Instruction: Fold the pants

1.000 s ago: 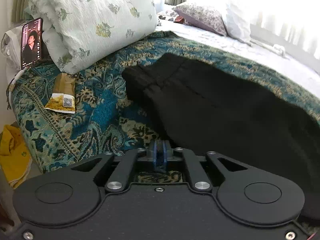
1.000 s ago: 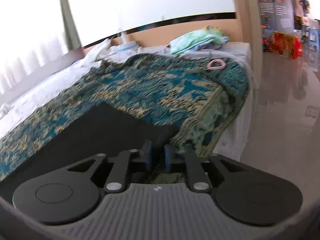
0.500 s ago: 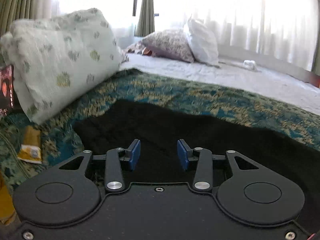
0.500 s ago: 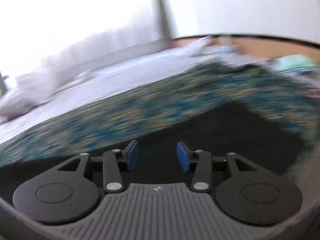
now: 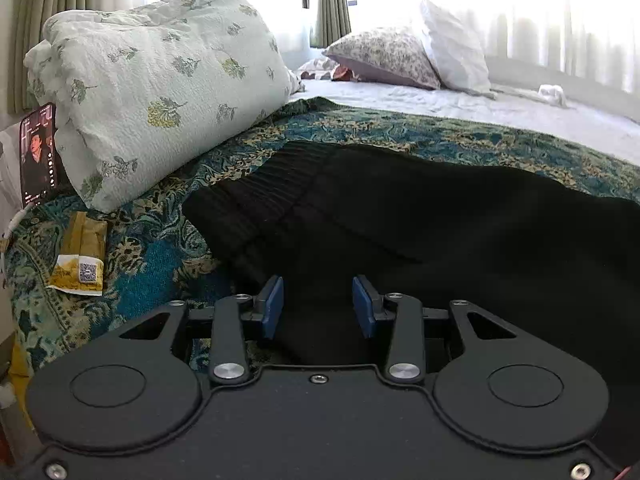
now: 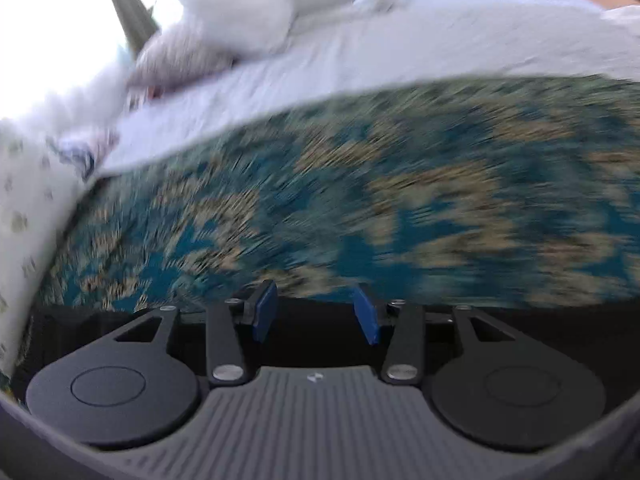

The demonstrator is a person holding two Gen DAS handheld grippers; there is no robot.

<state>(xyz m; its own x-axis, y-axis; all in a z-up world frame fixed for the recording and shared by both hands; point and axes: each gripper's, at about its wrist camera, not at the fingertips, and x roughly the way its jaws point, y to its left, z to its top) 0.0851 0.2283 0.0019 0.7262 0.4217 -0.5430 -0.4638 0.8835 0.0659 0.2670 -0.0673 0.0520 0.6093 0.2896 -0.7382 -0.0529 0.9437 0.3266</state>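
At the far left of the left wrist view a phone (image 5: pixel 38 154) stands upright with its screen lit, leaning against a big floral pillow (image 5: pixel 160 92) that rests on a teal and gold patterned blanket (image 5: pixel 156 256). Just below the phone, a torn yellow packet (image 5: pixel 80 262) lies flat on the blanket, near the bed's edge. The black pants (image 5: pixel 420 232) lie spread across the blanket from the centre to the right edge, their ribbed waistband (image 5: pixel 256 196) toward the pillow. The left gripper (image 5: pixel 318 310) hangs over the near part of the pants with its blue pads (image 5: pixel 273 308) apart; only dark cloth shows in the gap below, and the pads press on nothing. Beyond the blanket, a pale sheet (image 5: pixel 480 108) runs back to two more pillows (image 5: pixel 384 58) under bright curtains (image 5: pixel 560 20). The right wrist view is heavily blurred. At its left edge the floral pillow (image 6: pixel 20 200) shows as a pale smear; the blanket (image 6: pixel 360 200) fills the middle, with the sheet (image 6: pixel 400 48) above it. The pants (image 6: pixel 520 312) appear as a dark band along the bottom, just in front of the tool. The right gripper (image 6: pixel 316 312) is spread wide above that dark edge, blue pads (image 6: pixel 266 314) parted, nothing between them.
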